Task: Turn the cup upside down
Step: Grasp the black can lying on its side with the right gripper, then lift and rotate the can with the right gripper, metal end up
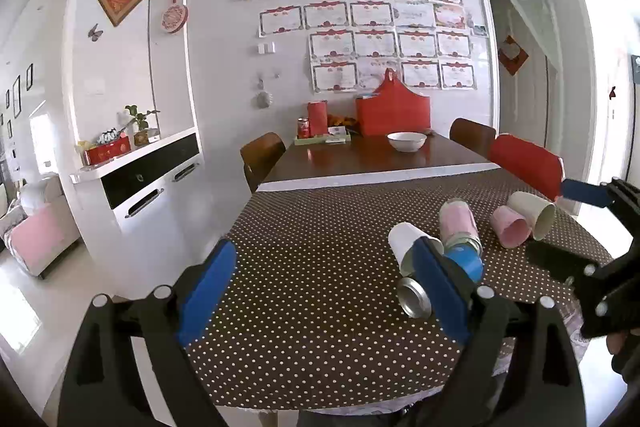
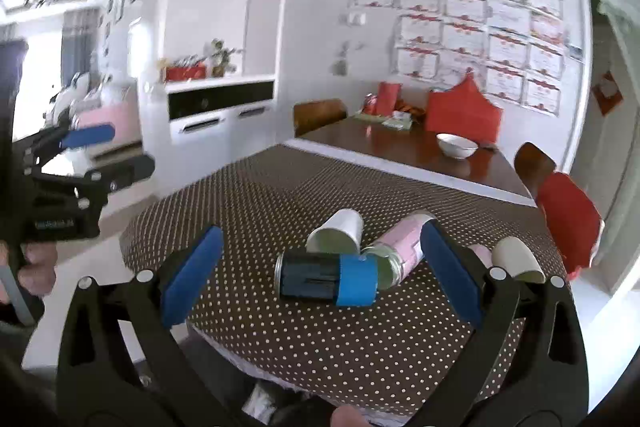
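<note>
Cups are seen lying on their sides in a loose cluster on the polka-dot tablecloth (image 2: 280,339), toward the right part of the table's near end. White cup (image 2: 338,233) is tipped with its mouth toward the near edge; the same white cup (image 1: 408,247) is partly hidden behind the left gripper's right finger in the left wrist view. Blue-and-black cup (image 2: 328,277) is laid crosswise just in front of it, metal rim to the left, blue band to the right. Pink can-shaped cup (image 2: 402,247) is laid beside it, apparently touching at the blue end. Further right, a smaller pink cup (image 1: 510,227) and a cream cup (image 1: 534,213) are lying side by side, touching, mouths toward the near edge. Left gripper (image 1: 324,291) is held over the near edge with jaws spread wide, nothing between the pads. Right gripper (image 2: 320,279) is also held with jaws spread wide; the blue-and-black cup is framed between its fingers, but no contact is seen. Farther back, a white bowl (image 1: 407,141) is sitting on the bare wooden tabletop, with a red bag (image 1: 394,113) at the far edge by the wall. A red-covered chair (image 2: 568,219) is standing at the right edge.
</note>
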Action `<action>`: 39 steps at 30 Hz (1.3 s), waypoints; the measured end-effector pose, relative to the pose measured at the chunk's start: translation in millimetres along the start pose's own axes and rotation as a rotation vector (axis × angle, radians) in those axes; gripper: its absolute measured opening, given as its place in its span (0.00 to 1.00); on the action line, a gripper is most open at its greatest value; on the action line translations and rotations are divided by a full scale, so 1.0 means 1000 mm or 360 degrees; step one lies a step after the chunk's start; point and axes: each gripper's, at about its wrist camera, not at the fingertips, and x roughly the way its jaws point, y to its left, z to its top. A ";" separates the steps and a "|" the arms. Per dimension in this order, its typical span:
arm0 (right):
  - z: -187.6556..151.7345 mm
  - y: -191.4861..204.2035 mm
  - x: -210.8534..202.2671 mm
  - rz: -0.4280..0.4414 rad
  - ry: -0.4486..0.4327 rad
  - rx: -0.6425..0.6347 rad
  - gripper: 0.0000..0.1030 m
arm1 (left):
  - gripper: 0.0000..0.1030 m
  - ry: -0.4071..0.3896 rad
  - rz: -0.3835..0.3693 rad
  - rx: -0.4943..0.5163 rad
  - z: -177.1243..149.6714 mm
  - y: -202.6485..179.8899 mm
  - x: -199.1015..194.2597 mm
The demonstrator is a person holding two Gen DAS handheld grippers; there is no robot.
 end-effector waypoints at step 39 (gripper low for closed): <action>-0.040 0.045 0.220 0.1069 0.1325 -0.1524 0.73 | 0.86 0.0592 0.0055 -0.0179 -0.065 0.010 0.142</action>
